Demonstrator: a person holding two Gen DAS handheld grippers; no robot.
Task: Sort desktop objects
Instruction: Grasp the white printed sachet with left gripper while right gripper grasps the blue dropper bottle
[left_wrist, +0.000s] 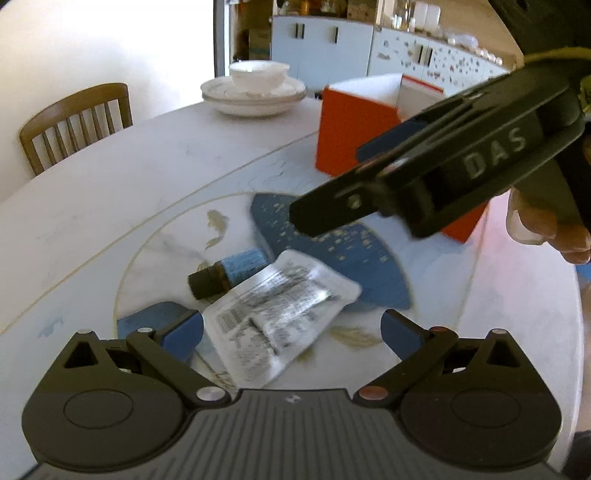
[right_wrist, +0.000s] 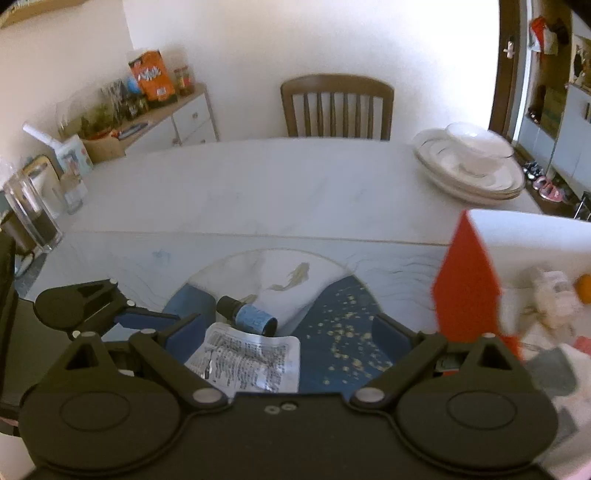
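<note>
We hold both grippers low over the worktop (left_wrist: 110, 206), both angled down. Left gripper (left_wrist: 291, 332) spread wide, nothing pressed by its pads; a flat foil sachet (left_wrist: 277, 317) lies on the worktop between the fingers, printed side up, blurred text. Right gripper (right_wrist: 290, 338) also wide, pads clear of everything; same sachet (right_wrist: 251, 358) sits low between its fingers. Just past the sachet, touching its edge, a small dark bottle with blue label (left_wrist: 229, 271) lies on its side. Both rest on the worktop's blue-and-white fish inlay. To the right, an orange-and-white box (left_wrist: 351, 129), open-topped in the right wrist view, contents too blurred to name. Far side: stacked white plates with a bowl (left_wrist: 255, 90), then a wooden chair (right_wrist: 336, 105).
</note>
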